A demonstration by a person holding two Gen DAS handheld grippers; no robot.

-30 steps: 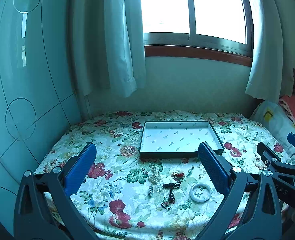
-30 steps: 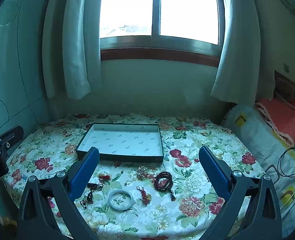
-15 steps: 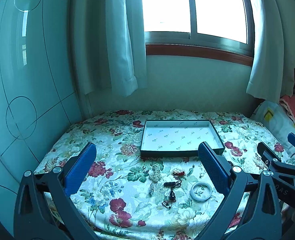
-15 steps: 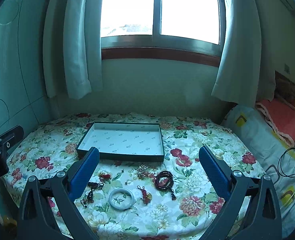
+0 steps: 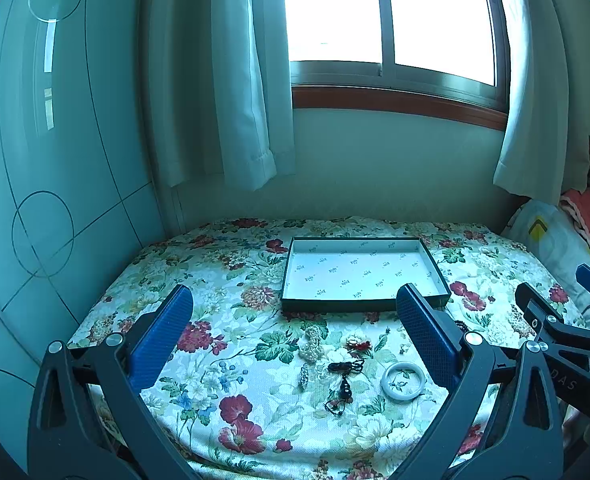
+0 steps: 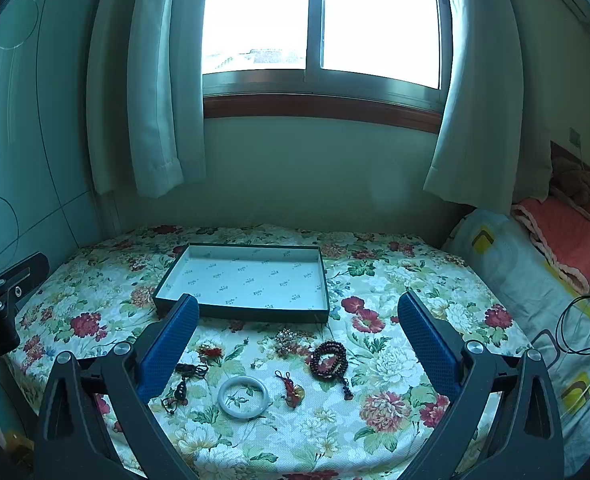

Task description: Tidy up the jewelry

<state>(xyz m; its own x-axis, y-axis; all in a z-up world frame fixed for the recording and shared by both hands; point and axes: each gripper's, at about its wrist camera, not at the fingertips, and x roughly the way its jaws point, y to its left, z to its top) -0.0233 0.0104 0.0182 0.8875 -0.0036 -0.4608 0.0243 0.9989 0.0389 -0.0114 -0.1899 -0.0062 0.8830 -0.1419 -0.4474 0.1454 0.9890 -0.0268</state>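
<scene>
Both my left gripper [image 5: 291, 336] and right gripper [image 6: 297, 338] hang with fingers spread, empty. I'd take the white bangle [image 6: 244, 396] near the bed's front edge first, pinching one side of its ring, then lower it flat into the tray [image 6: 319, 312].

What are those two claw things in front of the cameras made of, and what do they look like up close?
Each is a black, angular frame with triangular cut-outs and round silver bolts. The left gripper and right gripper both carry two long fingers faced with blue textured pads. The right one's black body shows pale lettering, too partial to read. No cables or sleeves show.
</scene>
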